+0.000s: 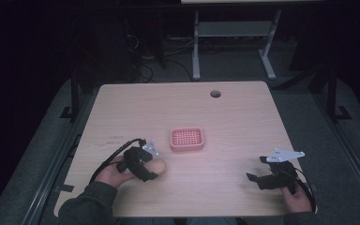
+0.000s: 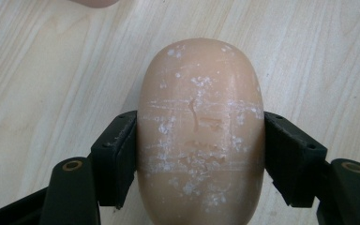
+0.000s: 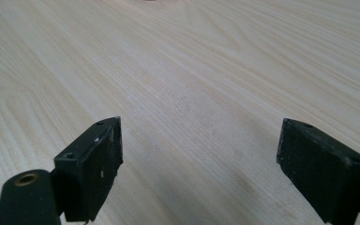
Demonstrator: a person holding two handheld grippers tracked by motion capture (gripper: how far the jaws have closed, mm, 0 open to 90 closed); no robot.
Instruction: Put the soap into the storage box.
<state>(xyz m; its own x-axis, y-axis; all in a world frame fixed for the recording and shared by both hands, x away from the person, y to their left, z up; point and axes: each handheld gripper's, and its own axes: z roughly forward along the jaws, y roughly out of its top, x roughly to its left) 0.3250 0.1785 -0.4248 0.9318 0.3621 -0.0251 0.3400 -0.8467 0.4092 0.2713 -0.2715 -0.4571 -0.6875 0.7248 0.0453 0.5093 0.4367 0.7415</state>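
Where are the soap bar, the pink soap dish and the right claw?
soap bar (image 2: 200,131): left gripper view, middle of its scuffed top face.
pink soap dish (image 1: 187,139): high view, its perforated floor.
right claw (image 3: 199,164): right gripper view, gap midway between its tips.

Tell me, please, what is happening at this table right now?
A person works at a wooden table with a gripper in each hand. The left gripper has its jaws closed against both sides of a peach-coloured bar of soap, near the table's front left. A pink perforated soap dish sits empty at the middle of the table, apart from the soap. The right gripper is open over bare wood at the front right, holding nothing.
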